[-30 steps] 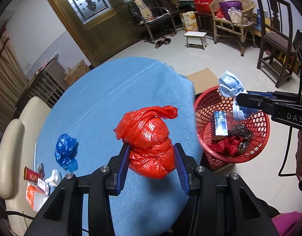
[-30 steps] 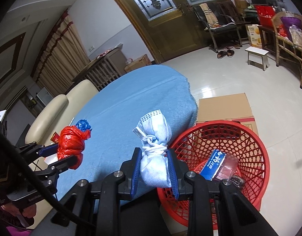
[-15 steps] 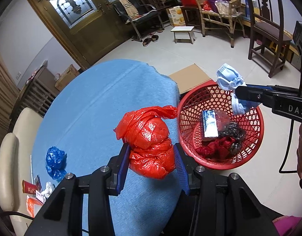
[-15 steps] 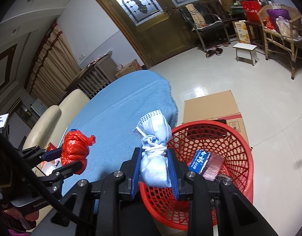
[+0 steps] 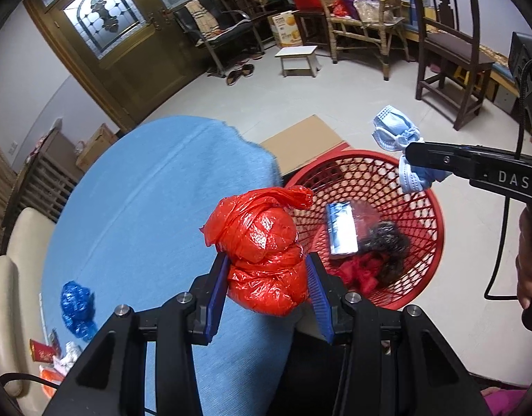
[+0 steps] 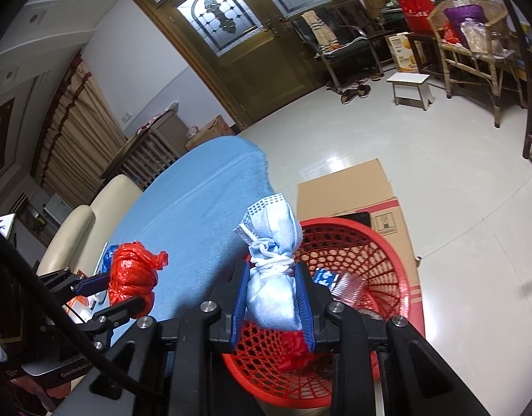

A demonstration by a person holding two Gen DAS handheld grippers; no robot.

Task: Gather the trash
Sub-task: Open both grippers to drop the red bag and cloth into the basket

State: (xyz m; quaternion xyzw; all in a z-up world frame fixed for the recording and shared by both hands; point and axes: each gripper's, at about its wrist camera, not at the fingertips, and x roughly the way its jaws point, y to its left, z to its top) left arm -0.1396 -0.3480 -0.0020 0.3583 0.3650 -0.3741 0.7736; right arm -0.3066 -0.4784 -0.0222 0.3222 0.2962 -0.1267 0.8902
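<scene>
My left gripper (image 5: 267, 293) is shut on a crumpled red plastic bag (image 5: 262, 246) and holds it above the edge of the blue-clothed table (image 5: 144, 208), next to the red mesh basket (image 5: 429, 242). My right gripper (image 6: 271, 303) is shut on a bundled light blue face mask (image 6: 273, 270) and holds it over the red basket (image 6: 387, 270); the mask also shows in the left wrist view (image 5: 401, 145). The basket holds a blue-and-white packet (image 5: 342, 228), dark trash and red trash. The red bag also shows in the right wrist view (image 6: 134, 274).
A crumpled blue bag (image 5: 75, 305) and small wrappers (image 5: 44, 353) lie on the table's near left. A flat cardboard box (image 6: 349, 190) lies on the floor behind the basket. A cream chair (image 5: 9, 294) stands left of the table. Chairs and a stool stand farther off.
Both grippers have moved right toward the basket with their loads. The mask now hangs over the basket and the red bag is at the table's edge beside it.
</scene>
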